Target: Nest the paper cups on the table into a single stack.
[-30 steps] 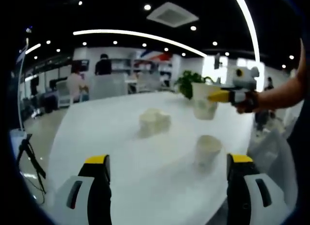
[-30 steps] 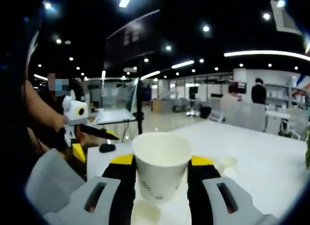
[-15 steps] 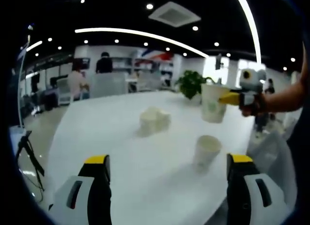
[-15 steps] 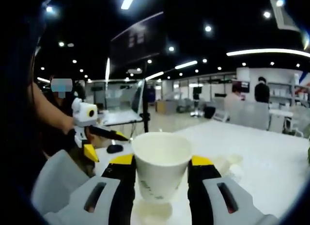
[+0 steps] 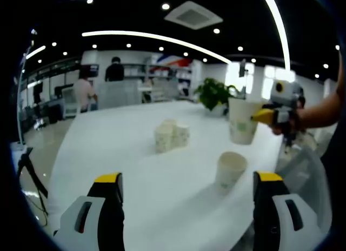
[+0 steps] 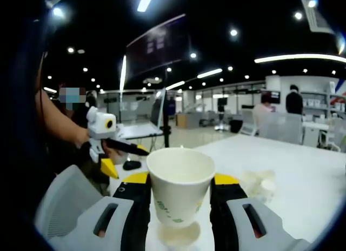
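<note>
The right claw (image 6: pixel 180 189) is clamped on an upright white paper cup with green print (image 6: pixel 180 183), held in the air directly above a second, empty white paper cup (image 5: pixel 230 170) standing mouth-up on the white counter (image 5: pixel 135 170). So the coming move should be straight down along the cups' shared vertical axis. The left claw (image 5: pixel 188 207) is spread wide and empty, nearer the person than that standing cup, with a small cluster of white paper cups (image 5: pixel 171 136) farther beyond.

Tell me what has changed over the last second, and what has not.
The right gripper, shut on a paper cup, has carried it from above the far table edge toward the lone cup standing on the table; in the right gripper view that cup now sits just under the held one. Nothing was grasped or released. The left gripper stays open and low, and the far cluster of cups is untouched.
</note>
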The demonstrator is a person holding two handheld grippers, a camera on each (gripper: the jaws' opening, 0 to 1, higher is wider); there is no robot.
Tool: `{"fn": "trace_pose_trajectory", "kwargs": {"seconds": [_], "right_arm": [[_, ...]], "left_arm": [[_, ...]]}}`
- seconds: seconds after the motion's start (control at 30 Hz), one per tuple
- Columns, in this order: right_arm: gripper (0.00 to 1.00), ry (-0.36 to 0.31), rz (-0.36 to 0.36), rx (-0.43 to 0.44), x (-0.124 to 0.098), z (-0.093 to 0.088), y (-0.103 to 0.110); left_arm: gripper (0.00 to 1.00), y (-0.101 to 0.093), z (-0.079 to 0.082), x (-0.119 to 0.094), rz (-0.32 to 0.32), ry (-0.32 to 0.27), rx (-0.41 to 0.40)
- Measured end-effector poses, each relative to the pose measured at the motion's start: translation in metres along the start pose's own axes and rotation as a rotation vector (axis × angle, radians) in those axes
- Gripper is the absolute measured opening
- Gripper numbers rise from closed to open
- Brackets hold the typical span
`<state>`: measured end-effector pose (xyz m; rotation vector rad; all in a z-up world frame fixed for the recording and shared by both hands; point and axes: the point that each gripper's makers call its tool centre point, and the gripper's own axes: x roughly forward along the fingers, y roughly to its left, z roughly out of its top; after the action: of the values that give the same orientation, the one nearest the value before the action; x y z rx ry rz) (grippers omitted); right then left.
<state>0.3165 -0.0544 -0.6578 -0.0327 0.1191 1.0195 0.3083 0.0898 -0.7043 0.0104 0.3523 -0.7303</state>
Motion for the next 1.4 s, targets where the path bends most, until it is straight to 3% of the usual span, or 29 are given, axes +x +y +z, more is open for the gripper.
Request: {"fn": "trace_pose_trajectory", "kwargs": {"seconds": [0.47, 1.07, 1.4], "right_arm": [[0.40, 0.030, -0.010, -0.001, 0.006, -0.031, 0.003], [0.41, 0.145, -0.035, -0.002, 0.014, -0.082, 0.001], [0.41, 0.183, -0.043, -0.013, 0.016, -0.094, 0.002]], "left_arm": [[0.98, 0.000, -0.003, -0.002, 0.004, 0.006, -0.005], [0.98, -0.001, -0.004, 0.000, 0.004, 0.008, -0.010], [0.98, -0.001, -0.006, 0.002, 0.004, 0.007, -0.016]]}}
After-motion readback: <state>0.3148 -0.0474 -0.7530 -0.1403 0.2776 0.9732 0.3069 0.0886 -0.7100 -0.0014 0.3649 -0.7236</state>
